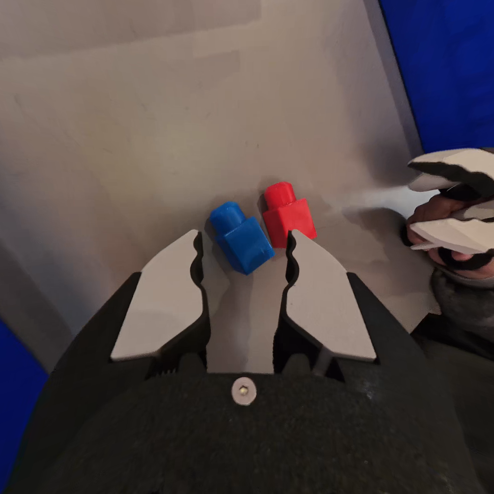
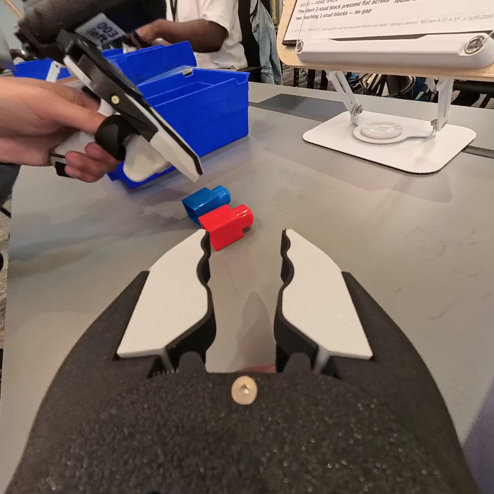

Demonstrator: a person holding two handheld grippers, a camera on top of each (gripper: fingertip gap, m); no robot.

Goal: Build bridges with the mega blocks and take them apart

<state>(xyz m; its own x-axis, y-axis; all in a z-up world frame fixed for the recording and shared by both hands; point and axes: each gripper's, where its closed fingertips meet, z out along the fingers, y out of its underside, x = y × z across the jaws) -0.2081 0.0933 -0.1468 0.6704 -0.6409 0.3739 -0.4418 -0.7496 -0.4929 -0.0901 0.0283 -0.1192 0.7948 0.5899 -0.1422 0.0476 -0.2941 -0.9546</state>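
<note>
a: on the grey desk [image 2: 347,240], two single-stud blocks lie on their sides, the blue block [image 1: 242,240] touching the red block [image 1: 290,222]. neither stands on its base. no longer bridging block shows in either view.

b: state of the tools?

a: left tool [image 1: 244,234] is spread, empty, hovering just short of the blue block with its right fingertip overlapping the red one in the left wrist view. right tool [image 2: 244,232] is likewise spread and empty, its left fingertip close by the red block. in the right wrist view the left tool hangs tilted above the blue block.

b: surroundings?

a: blue bin [image 2: 197,112] behind the blocks, white stand [image 2: 387,141] carrying a printed sheet to the far right, a person in a white shirt [image 2: 213,32] beyond the desk.

b: stage of work, in your judgement?

a: bridge not built, or already apart; supports need righting first.

b: risks?

a: several. both tools converge on touching blocks, so closing on one may knock the other away. a block on its side offers a round stud and smooth faces, so a pinch across the stud could let it roll or squirt out. the tools may also collide, being near one another. approach one block at a time, gripping the square body.
</note>
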